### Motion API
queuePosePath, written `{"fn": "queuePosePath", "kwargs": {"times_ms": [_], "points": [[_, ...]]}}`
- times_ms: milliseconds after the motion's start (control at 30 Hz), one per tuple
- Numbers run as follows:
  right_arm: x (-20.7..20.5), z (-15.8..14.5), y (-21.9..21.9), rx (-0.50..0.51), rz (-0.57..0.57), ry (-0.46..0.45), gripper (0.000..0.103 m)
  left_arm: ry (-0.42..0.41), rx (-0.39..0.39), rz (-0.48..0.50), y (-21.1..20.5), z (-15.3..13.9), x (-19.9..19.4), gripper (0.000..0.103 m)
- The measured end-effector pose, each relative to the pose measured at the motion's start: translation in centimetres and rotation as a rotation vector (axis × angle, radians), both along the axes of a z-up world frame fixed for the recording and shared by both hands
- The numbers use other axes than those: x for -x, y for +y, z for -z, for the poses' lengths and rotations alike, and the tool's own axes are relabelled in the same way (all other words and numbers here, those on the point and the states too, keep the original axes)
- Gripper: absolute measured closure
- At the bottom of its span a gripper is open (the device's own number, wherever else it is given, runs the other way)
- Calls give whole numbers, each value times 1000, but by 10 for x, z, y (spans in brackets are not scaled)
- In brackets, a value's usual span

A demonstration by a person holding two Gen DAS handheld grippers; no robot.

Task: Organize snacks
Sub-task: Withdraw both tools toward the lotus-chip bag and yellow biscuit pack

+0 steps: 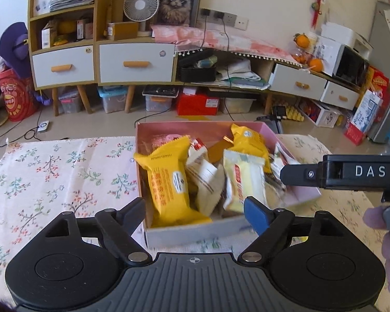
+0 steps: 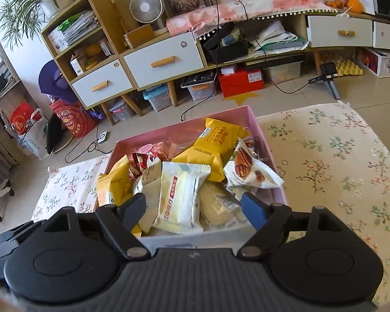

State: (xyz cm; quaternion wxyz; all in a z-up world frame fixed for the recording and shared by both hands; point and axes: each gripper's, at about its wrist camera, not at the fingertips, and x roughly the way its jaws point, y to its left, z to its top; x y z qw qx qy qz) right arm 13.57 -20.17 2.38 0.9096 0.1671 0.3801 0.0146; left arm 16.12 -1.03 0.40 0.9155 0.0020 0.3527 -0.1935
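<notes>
A pink box (image 1: pixel 254 128) full of snack packets stands on the floral tablecloth (image 1: pixel 65 171); it also shows in the right wrist view (image 2: pixel 260 135). Inside lie a yellow packet (image 1: pixel 166 179), a cream-white packet (image 1: pixel 241 182) and several others. My left gripper (image 1: pixel 195 208) is open and empty above the box's near edge. My right gripper (image 2: pixel 192 205) is open and empty over the cream-white packet (image 2: pixel 179 195), beside a nut packet (image 2: pixel 252 171) and a yellow packet (image 2: pixel 215 145). The right gripper's finger (image 1: pixel 299 175) reaches over the box's right side in the left wrist view.
Wooden cabinets with white drawers (image 1: pixel 135 62) line the far wall, with storage bins (image 1: pixel 111 98) and cables on the floor. The tablecloth extends left of the box and right of it (image 2: pixel 338 156). A gloved hand (image 1: pixel 387 234) holds the right gripper.
</notes>
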Motion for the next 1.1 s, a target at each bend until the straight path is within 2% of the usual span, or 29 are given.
{"fn": "queuePosePath", "kwargs": {"times_ms": [467,600,733,867,1100], "points": [[54,3,3,108,-41,23,9,-2,-132,35,14,0,61,9],[71,6,7,144,-60,19,6,-10,-141,23,25,3,75,8],[90,15,5,127,-85,33,4,-17,-145,6,36,10,89,8],[101,24,0,142,-92,48,4,-16,-180,11,40,15,97,8],[114,36,-16,198,-63,57,3,-53,-201,31,52,22,113,4]]}}
